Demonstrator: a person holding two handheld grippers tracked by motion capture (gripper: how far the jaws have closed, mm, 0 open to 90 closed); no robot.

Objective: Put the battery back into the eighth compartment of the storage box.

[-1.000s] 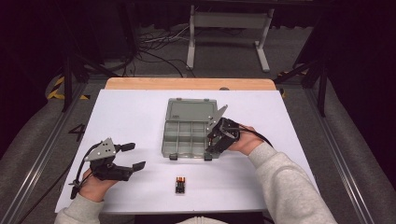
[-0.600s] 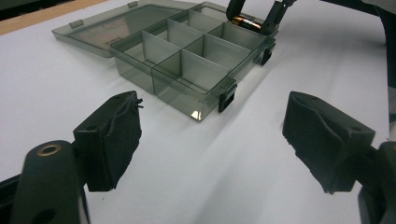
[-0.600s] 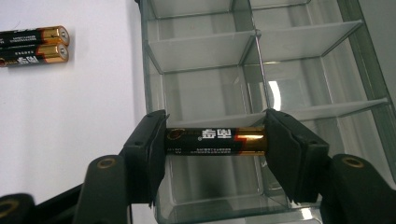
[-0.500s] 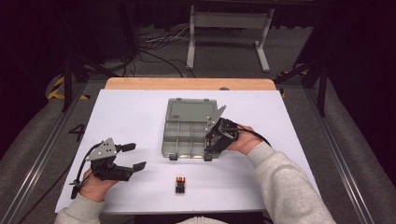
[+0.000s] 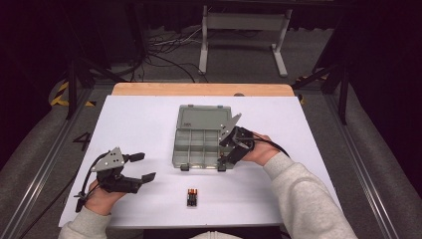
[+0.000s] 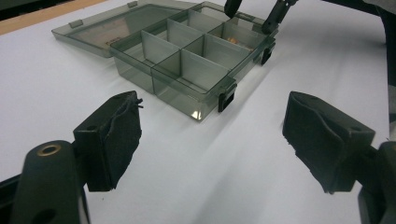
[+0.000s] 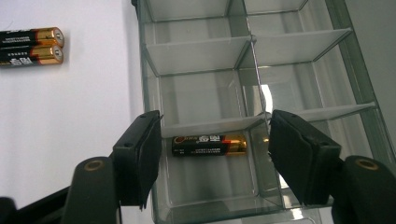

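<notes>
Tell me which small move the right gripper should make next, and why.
Probably lift the right gripper out of the organizer box: its fingers have just been opening, and the battery lies free in the compartment. Two batteries wait on the table.

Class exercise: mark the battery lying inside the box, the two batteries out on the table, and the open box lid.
Battery in the box (image 7: 208, 145), right gripper view, middle of its body.
Pair of batteries (image 5: 192, 197), high view, where they touch.
Box lid (image 5: 201, 117), high view, flat panel.

My high view looked forward and down on the desk from afar; both gripper views sat close and low, sharing the compartment box.
</notes>
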